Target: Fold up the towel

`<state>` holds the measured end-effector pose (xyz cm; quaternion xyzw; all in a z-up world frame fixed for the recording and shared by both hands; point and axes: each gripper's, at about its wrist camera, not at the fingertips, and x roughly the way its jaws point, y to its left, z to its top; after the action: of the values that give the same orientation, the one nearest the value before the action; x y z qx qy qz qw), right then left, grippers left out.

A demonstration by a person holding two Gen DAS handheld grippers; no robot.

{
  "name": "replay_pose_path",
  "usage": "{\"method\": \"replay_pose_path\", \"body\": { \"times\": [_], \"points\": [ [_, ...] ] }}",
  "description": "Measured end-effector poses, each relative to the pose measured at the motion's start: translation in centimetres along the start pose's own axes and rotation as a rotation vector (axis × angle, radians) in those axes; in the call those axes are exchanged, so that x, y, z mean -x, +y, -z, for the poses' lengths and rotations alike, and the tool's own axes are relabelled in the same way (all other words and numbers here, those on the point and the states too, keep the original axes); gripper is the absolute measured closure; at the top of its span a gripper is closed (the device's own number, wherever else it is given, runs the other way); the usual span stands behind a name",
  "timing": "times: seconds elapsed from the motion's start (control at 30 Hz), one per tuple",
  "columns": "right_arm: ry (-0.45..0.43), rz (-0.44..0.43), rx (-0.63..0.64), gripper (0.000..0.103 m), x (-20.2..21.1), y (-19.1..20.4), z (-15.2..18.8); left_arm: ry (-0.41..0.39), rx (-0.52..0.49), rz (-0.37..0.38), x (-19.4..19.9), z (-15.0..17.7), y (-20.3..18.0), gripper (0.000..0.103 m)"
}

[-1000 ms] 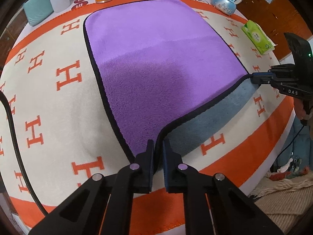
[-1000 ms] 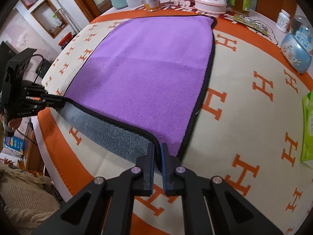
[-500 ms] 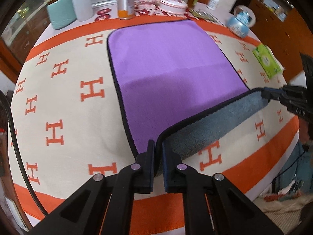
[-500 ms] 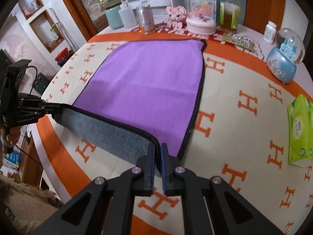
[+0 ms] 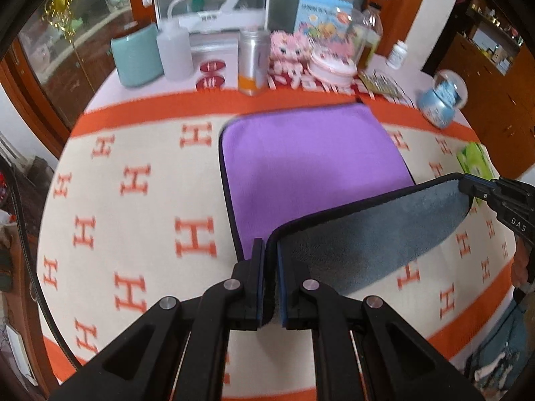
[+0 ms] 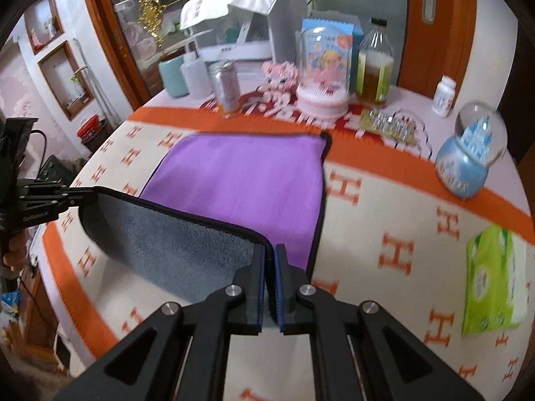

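A purple towel (image 5: pixel 307 157) with a grey underside (image 5: pixel 374 234) and black trim lies on the orange-and-cream tablecloth (image 5: pixel 133 220). My left gripper (image 5: pixel 270 250) is shut on its near left corner. My right gripper (image 6: pixel 270 255) is shut on its near right corner; it also shows in the left wrist view (image 5: pixel 468 183). The near edge is lifted off the table and stretched between both grippers, so the grey underside (image 6: pixel 167 230) faces me. The far half of the towel (image 6: pixel 247 173) lies flat.
Bottles, a metal can (image 5: pixel 252 61), a pink toy (image 6: pixel 279 77) and a pink dish (image 6: pixel 322 98) stand along the far table edge. A snow globe (image 6: pixel 468 163) and a green tissue pack (image 6: pixel 491 280) sit at the right.
Both grippers have risen and moved toward the far side, lifting the towel's near edge higher. More grey underside shows now.
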<state>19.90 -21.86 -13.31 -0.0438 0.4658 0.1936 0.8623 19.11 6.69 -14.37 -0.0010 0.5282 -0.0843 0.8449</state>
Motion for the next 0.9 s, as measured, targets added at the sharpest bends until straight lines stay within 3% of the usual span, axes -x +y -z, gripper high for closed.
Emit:
{"method": "replay_pose_path", "body": {
  "times": [0.23,0.47,0.9],
  "points": [
    [-0.064,0.034,-0.030,0.098,-1.9,-1.0,-5.3,-0.066,0.037,-0.067,-1.1,-5.8,1.0,0.098],
    [-0.084,0.062,-0.056,0.098,-4.7,-2.0,-9.0,-0.102,0.050,-0.129,-2.9,-9.5,1.7,0.098],
    [-0.008,0.131,-0.058,0.098,-12.8,-2.8,-11.9,-0.034,0.078,-0.221,-10.6,-12.4,2.9,0.098]
  ]
}}
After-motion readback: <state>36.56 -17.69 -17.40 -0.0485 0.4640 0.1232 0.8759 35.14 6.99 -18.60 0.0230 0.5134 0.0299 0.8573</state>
